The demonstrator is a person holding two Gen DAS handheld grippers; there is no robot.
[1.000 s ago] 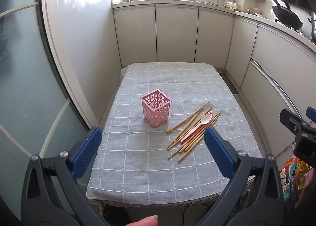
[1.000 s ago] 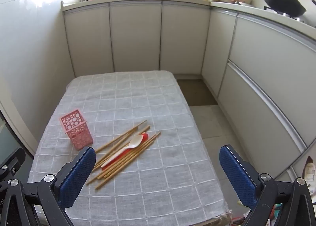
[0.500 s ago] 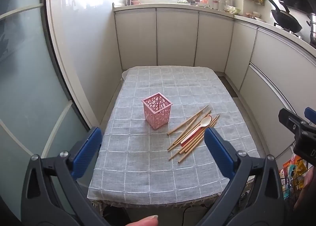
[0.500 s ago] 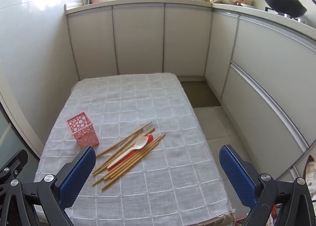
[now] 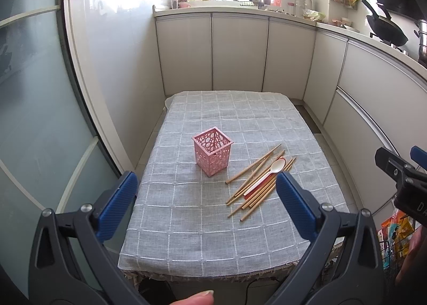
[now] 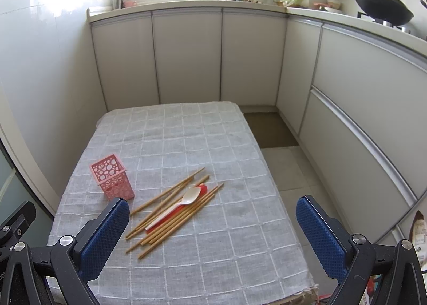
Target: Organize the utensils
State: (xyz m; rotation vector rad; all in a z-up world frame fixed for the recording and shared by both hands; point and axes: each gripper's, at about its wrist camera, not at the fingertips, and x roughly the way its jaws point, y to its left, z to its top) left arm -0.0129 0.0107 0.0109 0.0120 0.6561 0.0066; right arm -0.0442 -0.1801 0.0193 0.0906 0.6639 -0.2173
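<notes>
The blue fingers (image 5: 118, 203) of the left gripper (image 5: 205, 202) stood wide apart and held nothing; so did those of the right gripper (image 6: 212, 235). Both hung short of the cloth-covered worktop (image 6: 186, 134). On it, wooden chopsticks (image 6: 170, 211) lay heaped under a white spoon (image 6: 177, 205), just beside an upright pink holder (image 6: 111, 177).
</notes>
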